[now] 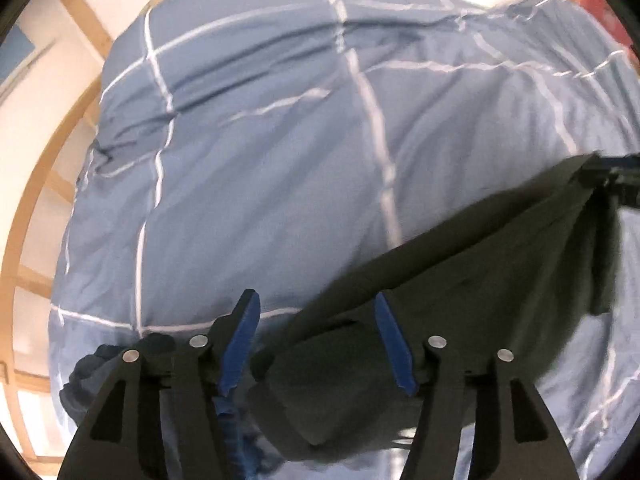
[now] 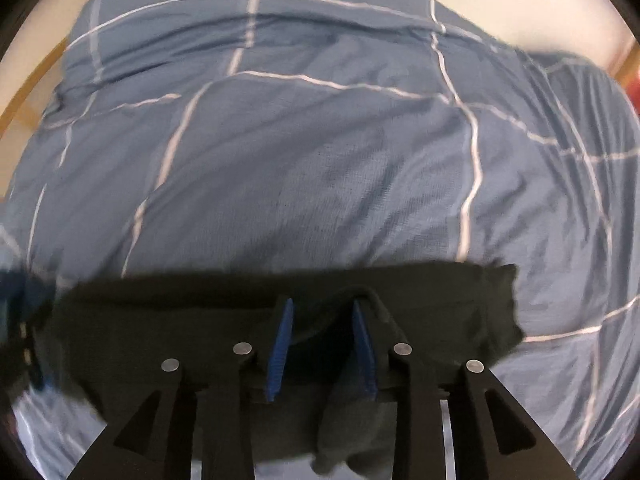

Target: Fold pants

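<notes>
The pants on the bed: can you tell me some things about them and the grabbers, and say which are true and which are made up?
1. The pants are dark. True.
2. They lie over a plain red blanket. False: the duvet is blue with white lines in a grid.
3. The left gripper has its jaws spread wide. True.
4. The right gripper hangs far above the pants. False: its blue pads sit right at the dark cloth.
5. The left wrist view shows the pants stretching across to the right gripper. True.
</notes>
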`<state>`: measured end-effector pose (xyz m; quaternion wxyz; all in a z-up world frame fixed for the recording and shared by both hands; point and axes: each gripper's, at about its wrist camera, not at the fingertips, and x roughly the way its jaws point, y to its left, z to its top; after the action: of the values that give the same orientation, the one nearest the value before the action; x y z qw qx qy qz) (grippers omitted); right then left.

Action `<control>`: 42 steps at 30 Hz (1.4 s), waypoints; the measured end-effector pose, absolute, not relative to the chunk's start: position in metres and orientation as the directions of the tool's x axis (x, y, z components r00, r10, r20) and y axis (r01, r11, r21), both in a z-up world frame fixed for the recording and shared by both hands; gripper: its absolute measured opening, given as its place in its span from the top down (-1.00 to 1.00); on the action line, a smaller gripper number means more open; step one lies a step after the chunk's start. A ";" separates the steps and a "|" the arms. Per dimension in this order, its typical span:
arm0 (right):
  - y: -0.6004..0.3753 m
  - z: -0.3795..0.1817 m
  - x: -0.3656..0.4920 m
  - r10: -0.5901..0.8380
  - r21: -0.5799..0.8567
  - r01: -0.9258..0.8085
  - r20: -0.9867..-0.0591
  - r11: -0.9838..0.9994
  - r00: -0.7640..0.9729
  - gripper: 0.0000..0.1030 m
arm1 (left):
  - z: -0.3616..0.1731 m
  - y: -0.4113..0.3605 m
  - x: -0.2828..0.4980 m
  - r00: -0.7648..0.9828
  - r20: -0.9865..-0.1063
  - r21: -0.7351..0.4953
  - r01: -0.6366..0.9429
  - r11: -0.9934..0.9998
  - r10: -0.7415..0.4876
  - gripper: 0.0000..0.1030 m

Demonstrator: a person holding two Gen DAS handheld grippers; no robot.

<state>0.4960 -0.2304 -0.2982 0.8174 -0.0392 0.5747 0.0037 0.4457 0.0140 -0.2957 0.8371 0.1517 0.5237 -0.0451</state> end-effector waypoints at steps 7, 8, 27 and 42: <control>-0.239 -0.269 0.451 -0.006 -0.066 -0.143 -0.923 0.988 0.386 -0.15 | -0.276 -0.036 0.413 0.476 -0.879 0.143 0.345 0.928 -0.041 -0.29; -0.242 -0.267 0.451 -0.016 -0.080 -0.146 -0.918 0.986 0.397 -0.20 | -0.277 -0.041 0.413 0.475 -0.879 0.147 0.352 0.924 -0.041 -0.29; -0.248 -0.306 0.384 0.008 -0.030 -0.096 -0.930 0.995 0.369 -0.19 | -0.313 -0.099 0.391 0.386 -0.914 0.047 0.399 0.916 -0.122 -0.29; -0.268 -0.346 0.396 -0.007 -0.020 -0.038 -0.952 0.999 0.308 0.88 | -0.342 -0.102 0.393 0.367 -0.927 0.089 0.428 0.899 -0.083 -0.29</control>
<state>0.3958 -0.2681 -0.3456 0.8083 -0.0191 0.5884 0.0094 0.3935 -0.1017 -0.3423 0.8111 0.1597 0.5402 -0.1577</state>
